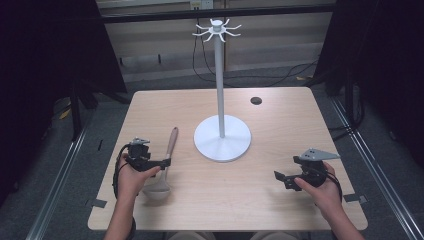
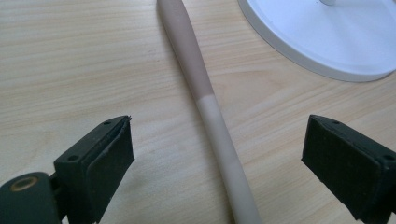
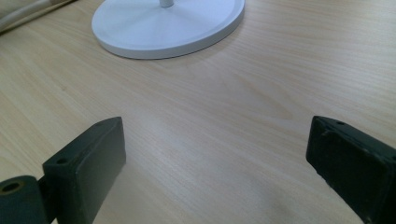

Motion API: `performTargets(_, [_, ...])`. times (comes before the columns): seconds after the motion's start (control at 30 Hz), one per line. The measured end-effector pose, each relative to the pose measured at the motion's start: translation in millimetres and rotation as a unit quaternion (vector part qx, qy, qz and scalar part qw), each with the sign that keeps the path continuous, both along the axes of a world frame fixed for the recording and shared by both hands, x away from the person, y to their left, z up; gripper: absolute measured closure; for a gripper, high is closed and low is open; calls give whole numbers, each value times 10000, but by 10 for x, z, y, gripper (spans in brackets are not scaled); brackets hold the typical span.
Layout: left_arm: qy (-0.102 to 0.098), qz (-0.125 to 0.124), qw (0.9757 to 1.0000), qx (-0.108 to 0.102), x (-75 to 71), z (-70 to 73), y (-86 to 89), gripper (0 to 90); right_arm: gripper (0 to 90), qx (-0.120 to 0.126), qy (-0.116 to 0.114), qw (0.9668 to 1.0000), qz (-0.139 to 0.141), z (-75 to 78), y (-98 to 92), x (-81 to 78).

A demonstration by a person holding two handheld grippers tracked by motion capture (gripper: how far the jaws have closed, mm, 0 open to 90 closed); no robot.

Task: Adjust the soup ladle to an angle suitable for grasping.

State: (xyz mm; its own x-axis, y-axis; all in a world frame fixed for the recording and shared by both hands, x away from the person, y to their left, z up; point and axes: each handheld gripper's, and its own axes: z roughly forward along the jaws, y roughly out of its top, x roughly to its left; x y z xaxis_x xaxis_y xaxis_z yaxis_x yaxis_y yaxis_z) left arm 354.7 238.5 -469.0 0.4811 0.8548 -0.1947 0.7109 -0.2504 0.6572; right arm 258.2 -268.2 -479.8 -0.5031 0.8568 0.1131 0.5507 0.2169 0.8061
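A ladle with a brown handle end point(image 1: 172, 141) and a pale beige bowl point(image 1: 156, 192) lies on the wooden table point(image 1: 280, 130), left of centre. My left gripper point(image 1: 163, 163) hovers over its handle. In the left gripper view the handle point(image 2: 205, 93) runs between the wide-apart jaws of my left gripper point(image 2: 217, 140), and neither pad touches it. A white stand point(image 1: 220, 75) with a ring of hooks point(image 1: 217, 30) on top rises from a round base point(image 1: 222, 141) at the table's middle. My right gripper point(image 1: 282, 180) stands open near the front right with nothing in it.
The stand's base point(image 3: 168, 28) lies ahead of my right gripper point(image 3: 215, 135). A small dark round hole point(image 1: 256, 100) marks the table's far right part. Cables trail on the floor behind the table.
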Motion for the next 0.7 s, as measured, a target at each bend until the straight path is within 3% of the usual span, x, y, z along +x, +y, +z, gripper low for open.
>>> performTargets(0.3, [25, -15, 10000, 1, 21, -5, -12, 91, 44, -32, 24, 10000, -2, -5, 16, -16])
performTargets(0.43, [-52, 30, 10000, 0, 56, 46, -1, 139, 44, -24, 1, 10000, 9, 13, 14, -22])
performTargets(0.53, [-38, 9, 10000, -20, 78, 58, 7, 238, 44, -14, -22, 10000, 21, 17, 12, -22])
performTargets(0.7, [24, 117, 9999, 0, 184, 55, 43, 521, 44, 13, -28, 10000, 81, 28, 33, -30])
